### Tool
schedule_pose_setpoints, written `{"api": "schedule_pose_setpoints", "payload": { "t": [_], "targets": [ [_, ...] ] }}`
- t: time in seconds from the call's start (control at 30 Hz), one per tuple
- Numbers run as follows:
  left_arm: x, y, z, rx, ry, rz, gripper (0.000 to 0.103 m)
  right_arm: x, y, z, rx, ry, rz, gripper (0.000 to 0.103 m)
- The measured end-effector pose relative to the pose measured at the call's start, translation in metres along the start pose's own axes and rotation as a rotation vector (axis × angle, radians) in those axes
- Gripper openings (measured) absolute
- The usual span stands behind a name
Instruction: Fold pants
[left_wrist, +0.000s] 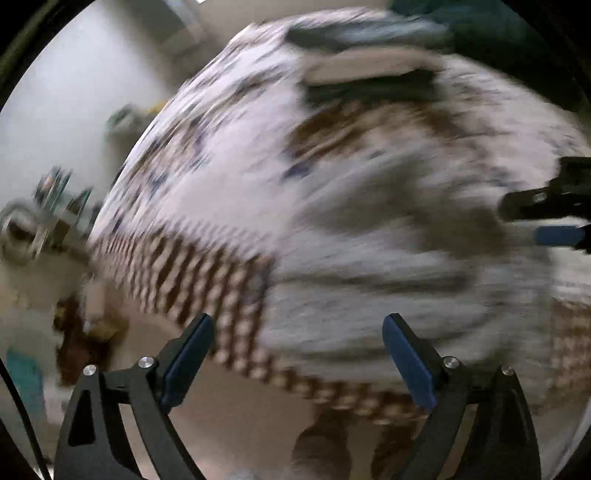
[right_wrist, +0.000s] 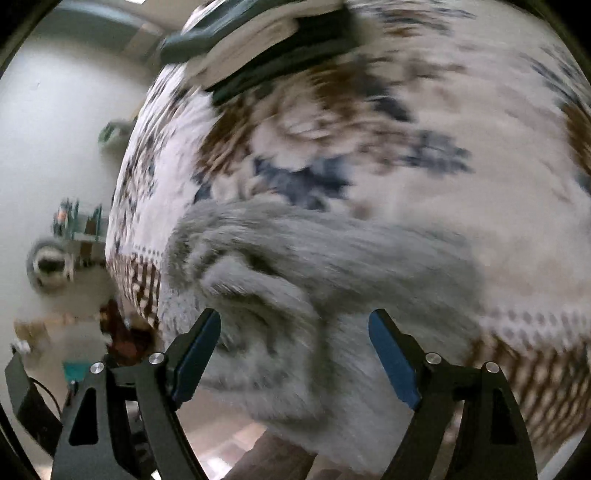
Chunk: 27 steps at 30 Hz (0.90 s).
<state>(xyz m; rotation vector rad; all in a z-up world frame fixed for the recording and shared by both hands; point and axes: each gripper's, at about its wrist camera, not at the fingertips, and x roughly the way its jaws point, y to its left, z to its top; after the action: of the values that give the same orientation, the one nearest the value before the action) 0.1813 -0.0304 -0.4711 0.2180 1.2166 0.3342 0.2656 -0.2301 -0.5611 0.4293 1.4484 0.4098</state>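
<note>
Patterned bedspread (right_wrist: 461, 122) fills both blurred views. Grey pants (right_wrist: 295, 266) lie bunched on it before my right fingers (right_wrist: 295, 354), spread wide, empty. My left fingers (left_wrist: 297, 358), equally wide, hold nothing.

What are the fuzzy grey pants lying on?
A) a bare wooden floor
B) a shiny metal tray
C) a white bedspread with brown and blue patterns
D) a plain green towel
C: in the right wrist view the fuzzy grey pants lie bunched up on the white bedspread with brown and blue patterns, which spreads out all around them.
</note>
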Motion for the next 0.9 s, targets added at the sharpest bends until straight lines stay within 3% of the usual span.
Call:
{"api": "schedule_pose_setpoints", "payload": {
  "t": [0.07, 0.17, 0.2, 0.23, 0.27, 0.33, 0.47, 0.6, 0.67, 0.73, 0.77, 0.83, 0.9],
  "targets": [
    [0.024, 0.022, 0.000, -0.050, 0.065, 0.036, 0.093, 0.030, 0.021, 0.008, -0.058, 0.034, -0.038, 0.085],
    [0.036, 0.042, 0.003, -0.101, 0.087, 0.058, 0.093, 0.075, 0.039, 0.017, -0.107, 0.124, -0.096, 0.084],
    [0.036, 0.047, 0.003, -0.114, 0.084, 0.059, 0.093, 0.083, 0.039, 0.019, -0.101, 0.141, -0.097, 0.075],
    [0.034, 0.050, 0.004, -0.124, 0.080, 0.053, 0.093, 0.084, 0.038, 0.019, -0.085, 0.135, -0.089, 0.048],
    [0.032, 0.053, 0.006, -0.134, 0.074, 0.046, 0.093, 0.080, 0.036, 0.018, -0.067, 0.118, -0.072, 0.036],
    [0.026, 0.061, 0.012, -0.166, 0.064, 0.007, 0.093, 0.055, 0.026, 0.012, -0.005, 0.067, -0.027, 0.030],
    [0.021, 0.072, 0.034, -0.238, 0.050, -0.137, 0.093, -0.006, -0.005, -0.010, 0.098, -0.017, 0.059, 0.029],
    [0.019, 0.065, 0.059, -0.247, 0.033, -0.285, 0.093, -0.048, -0.070, -0.036, 0.324, -0.034, 0.150, 0.030],
    [0.024, 0.050, 0.072, -0.235, 0.037, -0.374, 0.093, -0.043, -0.111, -0.044, 0.446, 0.013, 0.176, 0.037],
    [0.033, 0.029, 0.081, -0.197, 0.055, -0.429, 0.093, -0.020, -0.146, -0.051, 0.533, 0.096, 0.181, 0.058],
    [0.040, 0.016, 0.084, -0.173, 0.074, -0.444, 0.093, -0.007, -0.164, -0.056, 0.576, 0.150, 0.149, 0.062],
    [0.050, -0.006, 0.087, -0.118, 0.107, -0.456, 0.093, 0.000, -0.170, -0.057, 0.577, 0.176, 0.135, 0.069],
    [0.053, -0.019, 0.084, -0.073, 0.118, -0.449, 0.093, -0.012, -0.161, -0.052, 0.532, 0.149, 0.119, 0.069]
  ]
}}
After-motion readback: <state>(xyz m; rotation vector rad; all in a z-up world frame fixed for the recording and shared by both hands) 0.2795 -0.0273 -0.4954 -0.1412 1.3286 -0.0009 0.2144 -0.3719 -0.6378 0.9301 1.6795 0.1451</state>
